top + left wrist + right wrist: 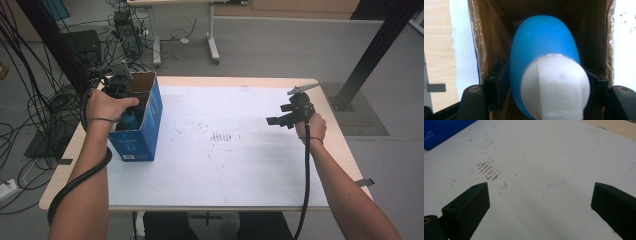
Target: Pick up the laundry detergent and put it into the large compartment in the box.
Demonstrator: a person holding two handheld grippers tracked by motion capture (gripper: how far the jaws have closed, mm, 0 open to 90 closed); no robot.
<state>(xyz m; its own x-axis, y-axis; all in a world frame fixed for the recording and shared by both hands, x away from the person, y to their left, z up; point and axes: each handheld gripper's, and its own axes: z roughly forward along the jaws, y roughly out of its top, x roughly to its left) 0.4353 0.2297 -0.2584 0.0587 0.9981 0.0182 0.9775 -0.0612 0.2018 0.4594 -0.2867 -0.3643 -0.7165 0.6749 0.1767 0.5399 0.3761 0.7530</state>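
**Progress**

- Table (75,145): covered by a white sheet (250,190), bare apart from the box at its left side.
- Blue cardboard box (142,135): upright, top open, near the table's left edge.
- Blue bottle (544,42): down inside the box, white cap (556,85) toward the opening. Judged as seated in the box, so the main part of the work reads as done.
- Left gripper (547,82): reaching down into the box mouth, one jaw on each side of the bottle and close against it. Cannot tell whether the pads press or merely flank.
- Right gripper (277,120): held above the sheet at the right, well apart from the box, jaws spread wide with nothing between them.
- Left to do, as judged: clear the left jaws from the bottle and lift the gripper out of the box. No call on the right gripper apparent.

**View comparison**

- High view: gives the overall layout, with box at left, right hand (311,127) at right, and left hand (105,107) over the box mouth. Shows little of the bottle beyond a blue patch (131,120) under the hand.
- Left gripper view: gives the box interior, with brown inner walls (481,50), the bottle's rounded body, the cap and both jaws beside it.
- Right gripper view: gives the wide jaw gap (540,195) and fine sheet detail, namely a pen outline with a rounded corner (564,177) and brown smudges (487,170). Same smudges faint in the high view (222,136).
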